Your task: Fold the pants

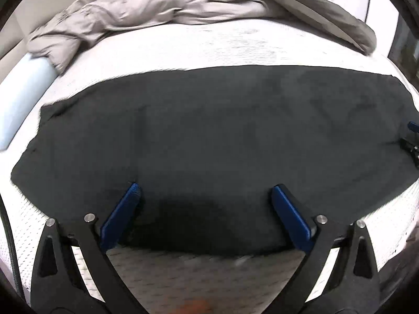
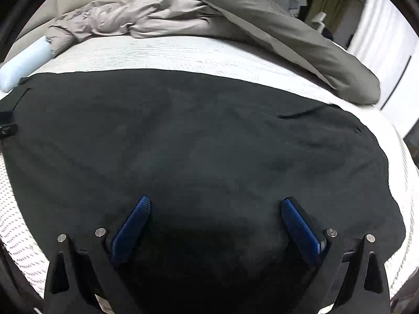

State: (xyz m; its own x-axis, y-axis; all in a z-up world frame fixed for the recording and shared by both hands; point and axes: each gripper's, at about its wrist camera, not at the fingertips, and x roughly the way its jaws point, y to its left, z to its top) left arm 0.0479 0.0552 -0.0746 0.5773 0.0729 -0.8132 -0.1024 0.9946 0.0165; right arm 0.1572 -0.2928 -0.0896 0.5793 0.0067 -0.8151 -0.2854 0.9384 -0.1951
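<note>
Across the white mattress [image 1: 235,44] lay the black pants [image 1: 222,136], spread flat and wide from 9 o'clock to 3 o'clock in both wrist views. The left gripper [image 1: 205,191] sat low at 6 o'clock over the near hem, its 2 blue pads [image 1: 119,218] spread wide apart and holding nothing — whether the tips touched the cloth could not be told. The right gripper [image 2: 216,204] was likewise splayed open at 6 o'clock above the dark fabric, empty. It also showed at 3 o'clock in the left view, just at the pants' edge. At 12 o'clock a crumpled beige blanket [image 1: 146,7] lay heaped, with a grey-green pillow [image 2: 288,36] running toward 2 o'clock. A pale blue roll [image 2: 26,62] rested at 10 o'clock, just beside the pants' far corner.
</note>
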